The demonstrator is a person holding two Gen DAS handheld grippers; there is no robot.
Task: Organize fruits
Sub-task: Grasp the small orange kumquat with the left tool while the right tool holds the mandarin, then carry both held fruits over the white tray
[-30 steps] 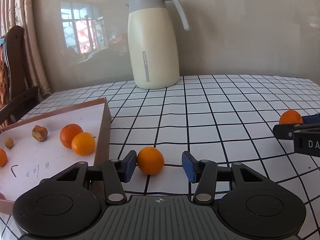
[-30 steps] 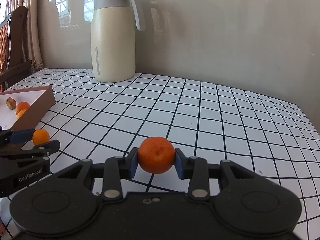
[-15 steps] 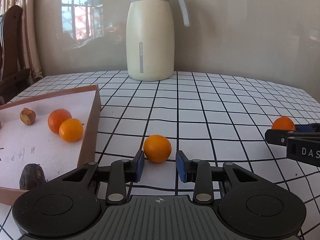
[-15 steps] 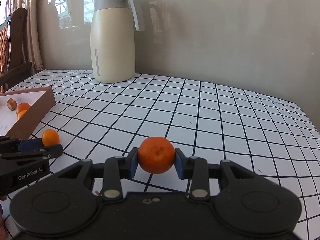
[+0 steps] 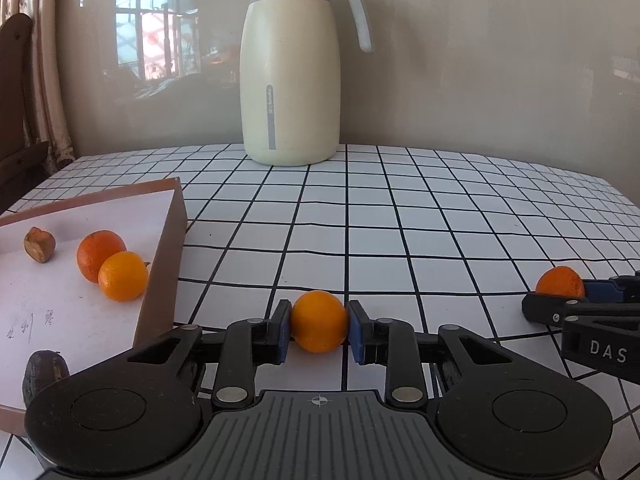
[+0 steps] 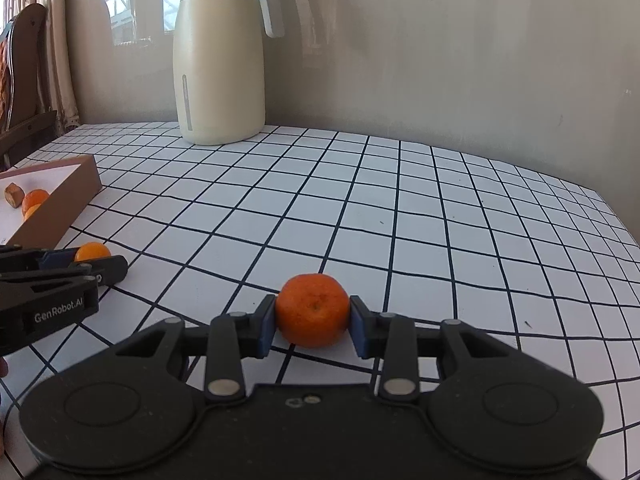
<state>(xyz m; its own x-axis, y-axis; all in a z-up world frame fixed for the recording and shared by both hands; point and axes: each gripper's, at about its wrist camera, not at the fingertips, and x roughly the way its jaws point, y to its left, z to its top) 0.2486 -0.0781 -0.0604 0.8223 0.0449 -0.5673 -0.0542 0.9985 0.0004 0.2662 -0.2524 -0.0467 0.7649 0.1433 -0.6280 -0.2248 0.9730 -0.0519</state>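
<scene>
A small orange (image 5: 319, 320) rests on the checked tablecloth between the blue pads of my left gripper (image 5: 319, 331). Its jaws are closing and both pads touch the fruit's sides. The same gripper (image 6: 94, 266) and orange (image 6: 92, 251) show at the left of the right wrist view. My right gripper (image 6: 313, 325) is shut on a darker tangerine (image 6: 312, 308), low over the cloth. That tangerine (image 5: 559, 282) appears at the right of the left wrist view. A shallow brown box (image 5: 160, 276) just left of the left gripper holds two oranges (image 5: 100, 254).
A cream jug (image 5: 291, 72) stands at the back by the wall. The box also holds a brown nut-like piece (image 5: 39, 245) and a dark lump (image 5: 44, 372). A wooden chair (image 5: 16, 80) is at the far left. The table's edge (image 6: 616, 216) runs along the right.
The left gripper's jaws have come together from wide apart onto the small orange, and the gripper has moved in around it. The right gripper has stayed still with the tangerine.
</scene>
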